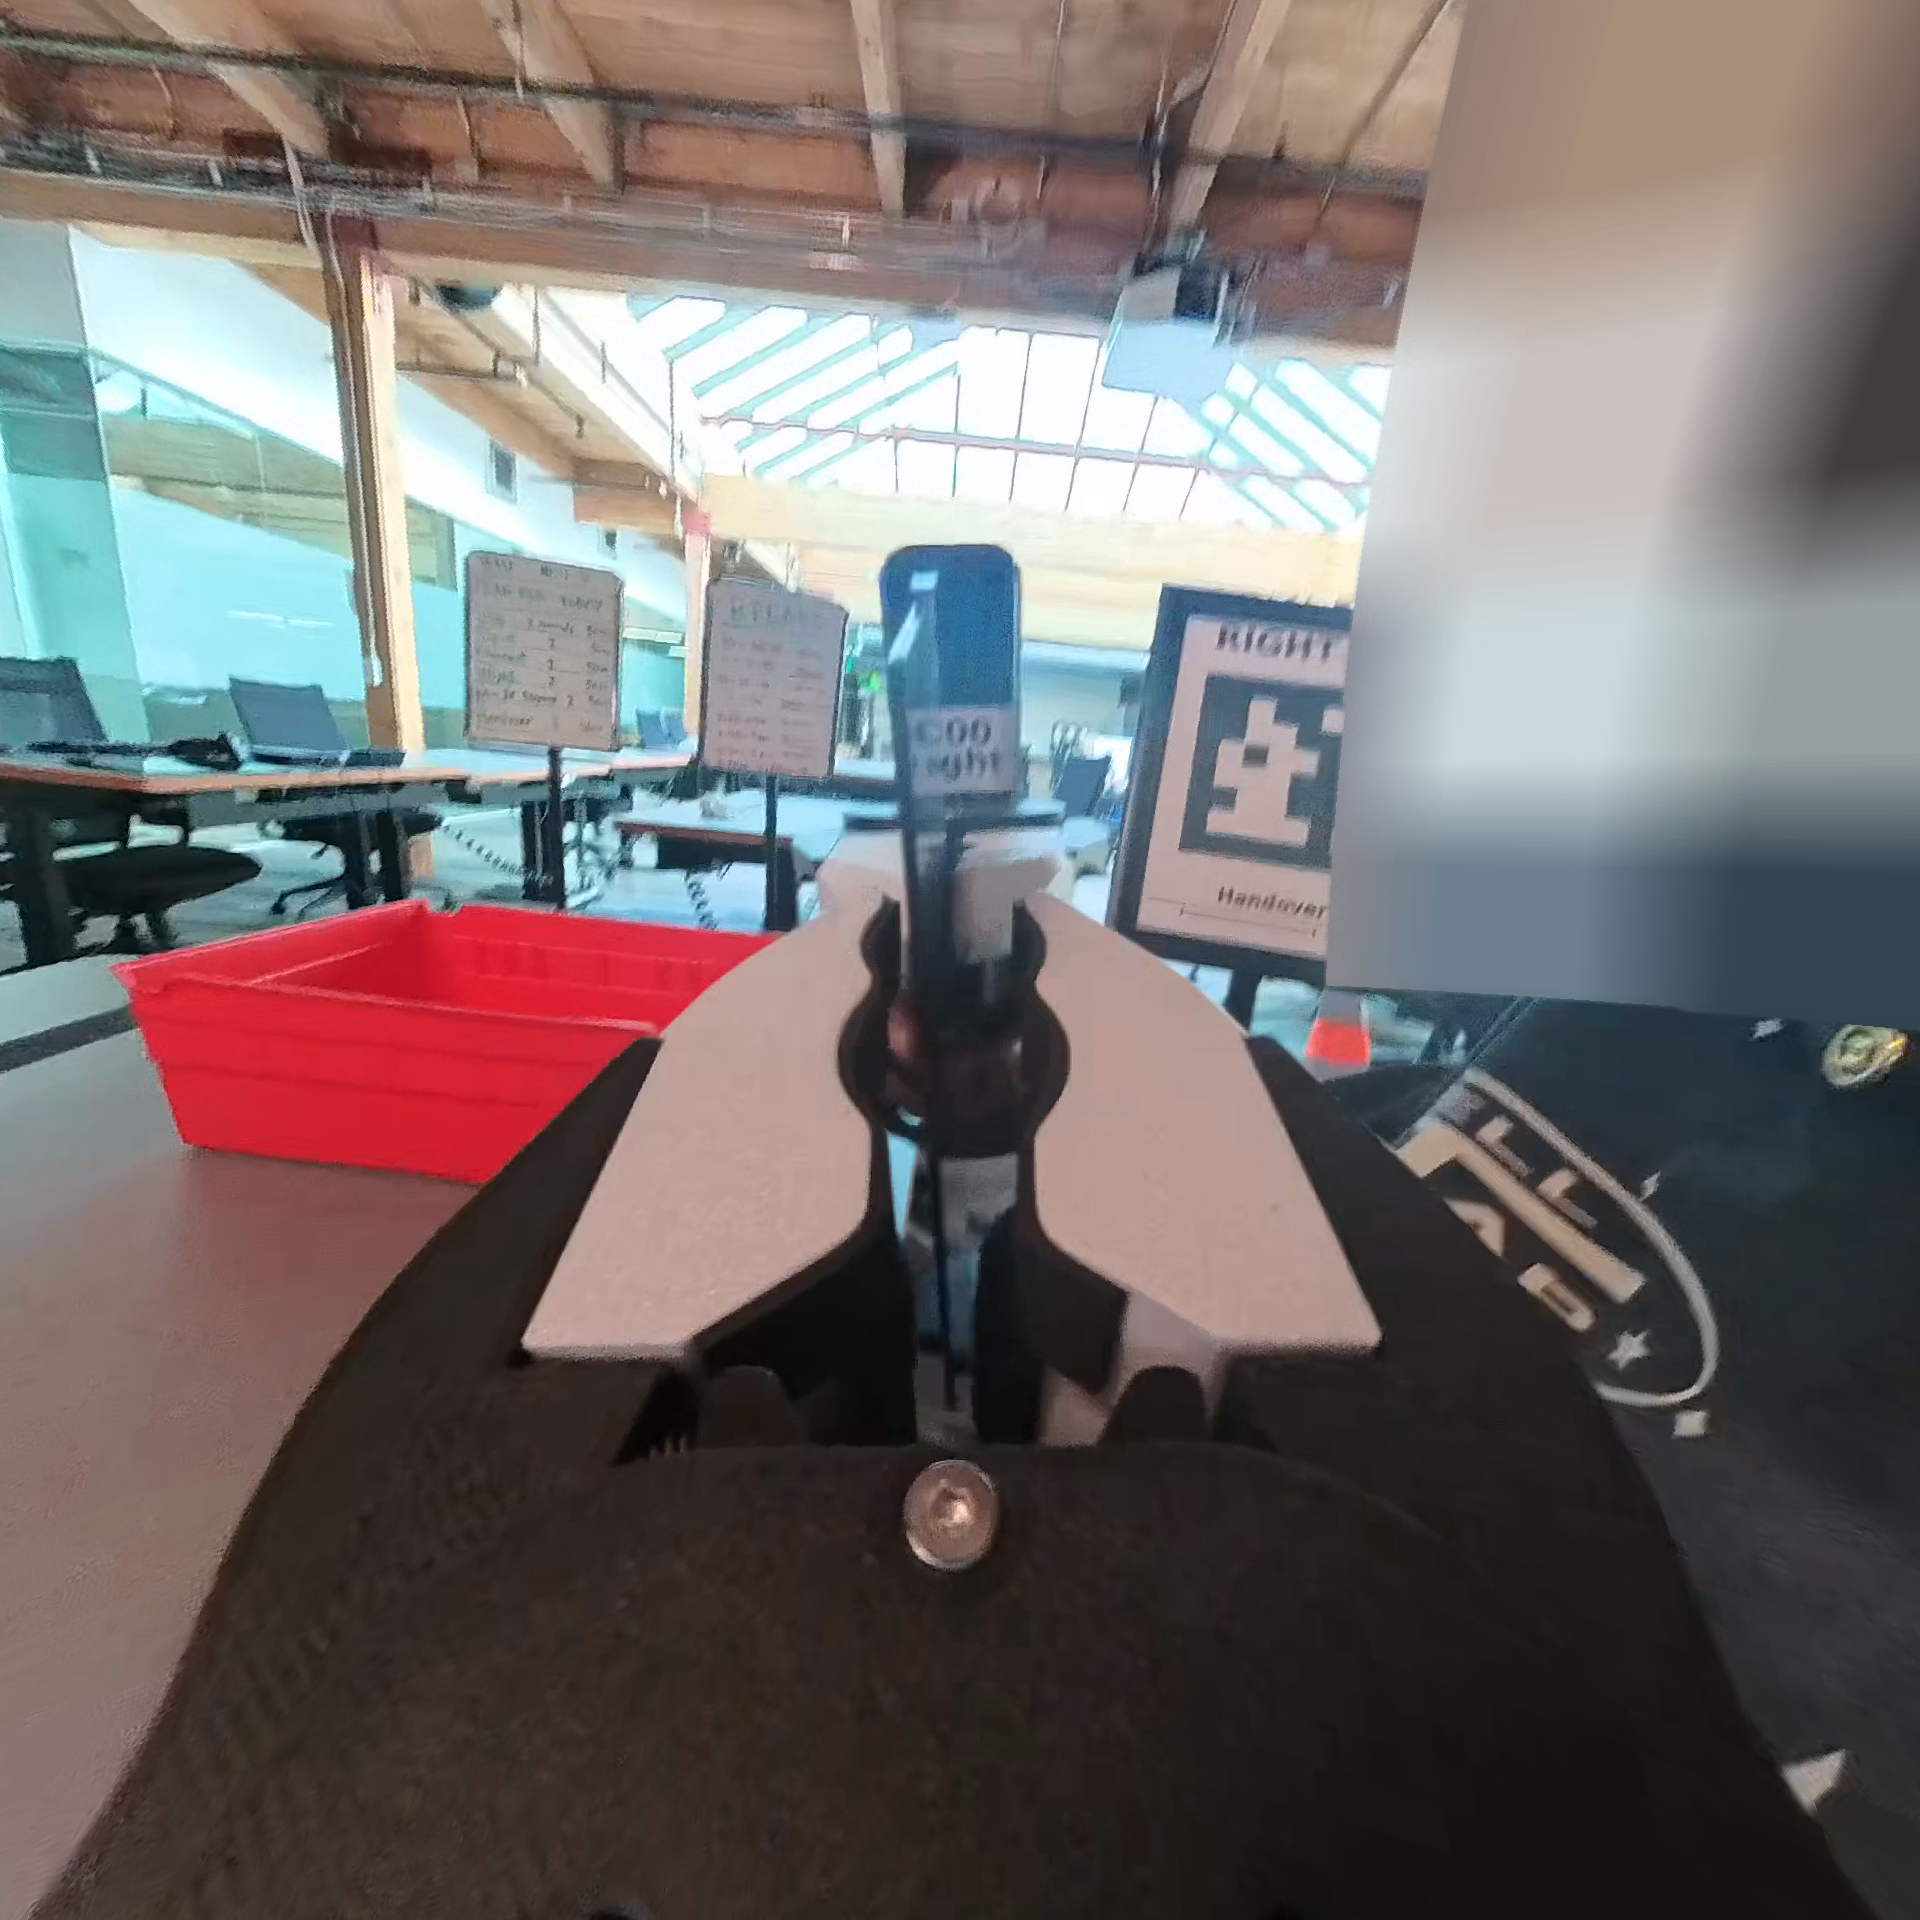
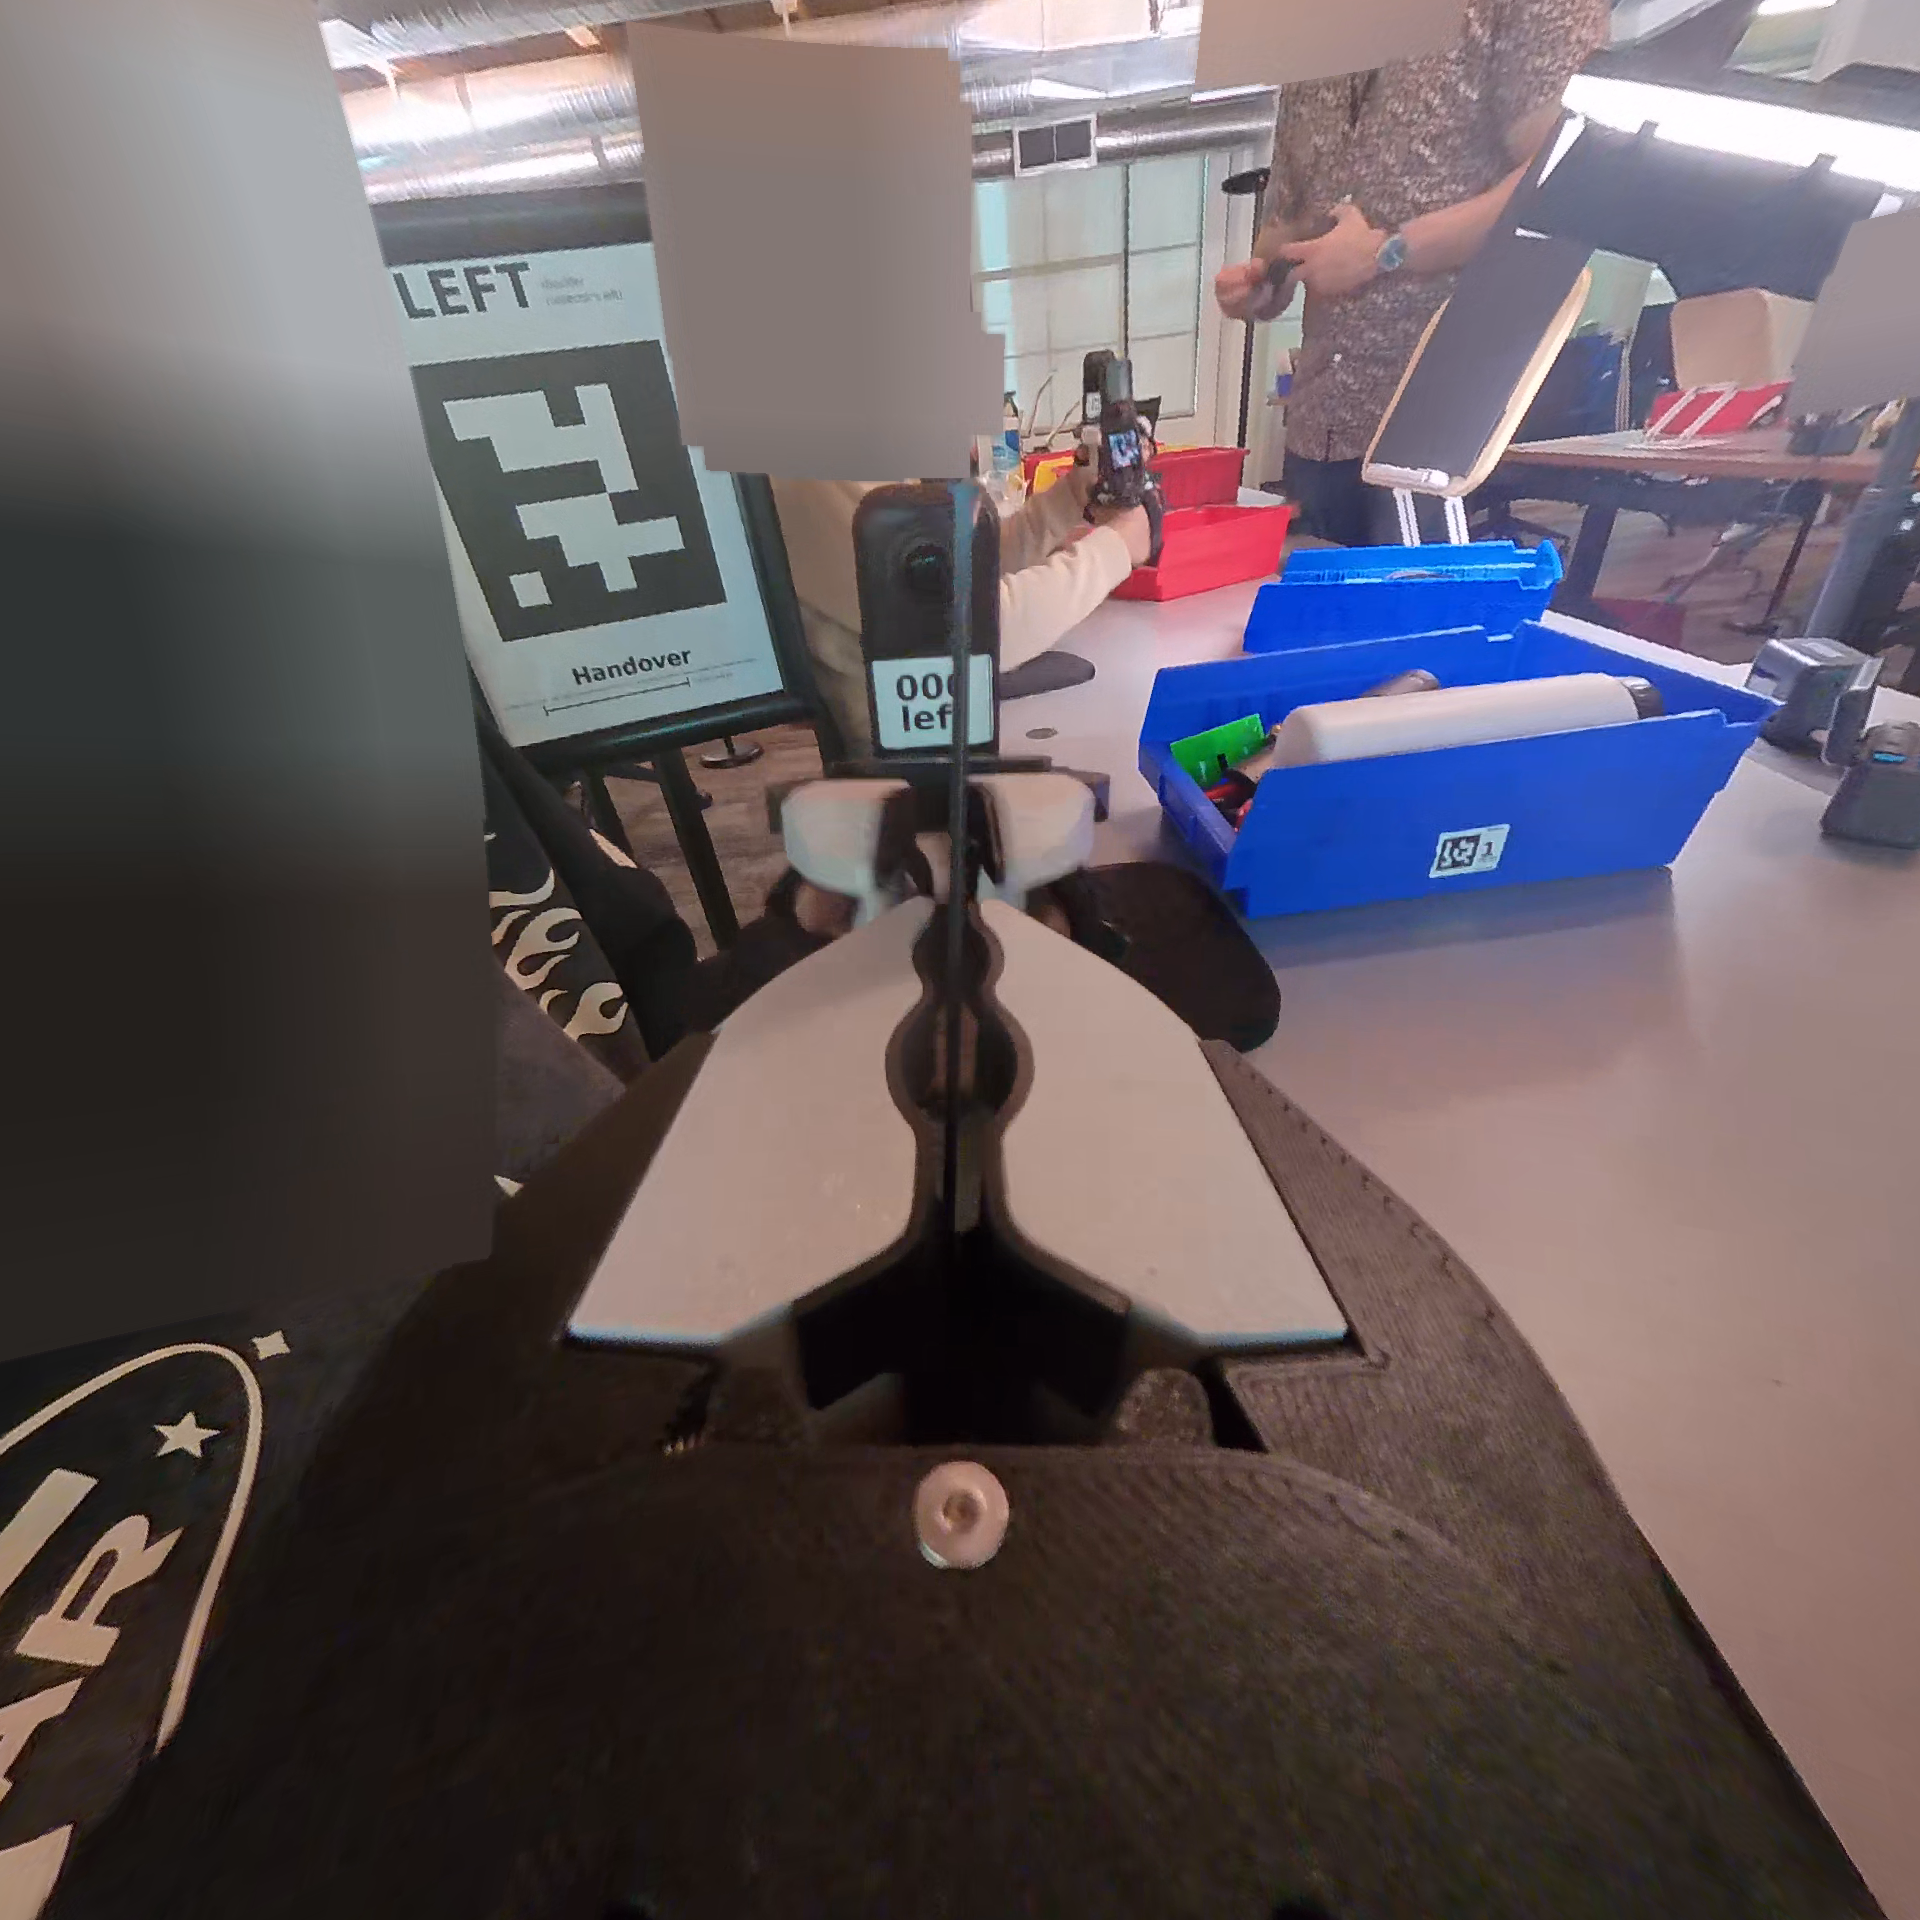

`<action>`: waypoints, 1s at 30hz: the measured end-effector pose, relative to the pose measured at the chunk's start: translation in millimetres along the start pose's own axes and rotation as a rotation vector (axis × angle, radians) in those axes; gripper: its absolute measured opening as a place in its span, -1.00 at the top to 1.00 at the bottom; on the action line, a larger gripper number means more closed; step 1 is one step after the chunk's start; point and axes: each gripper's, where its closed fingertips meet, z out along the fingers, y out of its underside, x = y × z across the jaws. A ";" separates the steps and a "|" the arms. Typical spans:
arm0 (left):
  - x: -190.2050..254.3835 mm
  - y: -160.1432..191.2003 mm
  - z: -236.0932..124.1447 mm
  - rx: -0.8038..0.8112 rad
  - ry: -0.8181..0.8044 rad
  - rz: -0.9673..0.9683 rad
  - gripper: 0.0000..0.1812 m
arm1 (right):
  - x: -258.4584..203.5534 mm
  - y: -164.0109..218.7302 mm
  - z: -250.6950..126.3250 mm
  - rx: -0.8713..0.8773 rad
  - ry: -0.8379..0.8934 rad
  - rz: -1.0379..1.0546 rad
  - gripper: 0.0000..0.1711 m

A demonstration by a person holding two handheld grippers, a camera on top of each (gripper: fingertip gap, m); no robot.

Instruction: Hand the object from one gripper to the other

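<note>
A thin black strip-like object (image 1: 916,831) stands upright, seen edge-on, between my two grippers, which face each other above the grey table (image 2: 1558,1195). My right gripper (image 2: 954,920) is shut on the strip (image 2: 953,1039), its grey fingers pressed against it. My left gripper (image 1: 951,914) is narrowly open, with the strip in the gap and a finger on each side. In the left wrist view the right gripper's white fingertips (image 1: 997,883) show just past my own. In the right wrist view the left gripper (image 2: 940,842) shows straight ahead, its white tips apart around the strip.
A red bin (image 1: 416,1029) stands on the table left of the left gripper. A blue bin (image 2: 1558,821) with a white bottle and a second blue bin (image 2: 1392,603) stand to the right. Marker signs on stands (image 1: 1236,769) (image 2: 582,499) are behind. A person (image 2: 1423,229) stands at the back right. Less than 4 cm separates the two grippers' tips.
</note>
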 end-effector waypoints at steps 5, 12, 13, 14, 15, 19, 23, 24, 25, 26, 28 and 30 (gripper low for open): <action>-6.6 -7.2 -4.9 0.044 -0.013 -0.051 0.87 | -1.4 6.9 3.4 -0.044 -0.005 -0.008 0.97; -12.1 2.7 -5.6 -0.008 -0.039 -0.057 0.99 | 8.4 -0.3 -3.8 0.003 0.066 -0.048 0.83; -12.1 4.0 -5.8 -0.013 -0.039 -0.057 0.99 | 8.7 -7.9 -7.8 0.049 0.071 -0.040 0.83; -11.4 5.1 -5.7 -0.017 -0.035 -0.059 0.99 | 9.2 -14.2 -11.6 0.089 0.076 -0.027 0.83; -10.6 6.3 -5.0 -0.022 -0.029 -0.061 0.99 | 10.3 -18.5 -14.4 0.118 0.080 -0.016 0.83; -7.2 14.0 -0.1 -0.062 -0.013 -0.051 0.99 | 9.7 -14.6 -12.1 0.103 0.062 -0.012 0.83; -6.5 15.2 -0.3 -0.060 -0.015 -0.046 0.97 | 2.5 -11.2 -9.5 0.063 0.027 -0.037 0.97; -8.0 13.5 -1.1 -0.046 -0.029 -0.032 0.93 | 2.6 -10.9 -10.1 0.053 0.039 -0.051 0.97; -11.0 10.0 -2.7 -0.020 -0.053 -0.016 0.86 | 2.3 -11.7 -11.3 0.049 0.051 -0.064 0.97; -14.4 6.6 -4.6 0.006 -0.080 -0.001 0.80 | 1.9 -13.6 -12.9 0.052 0.061 -0.072 0.97; -17.0 3.6 -7.7 0.026 -0.102 0.013 0.72 | 0.2 -19.0 -16.0 0.076 0.067 -0.076 0.97; -15.8 5.8 -7.9 0.011 -0.093 0.006 0.70 | -2.5 -18.6 -16.2 0.069 0.053 -0.073 0.98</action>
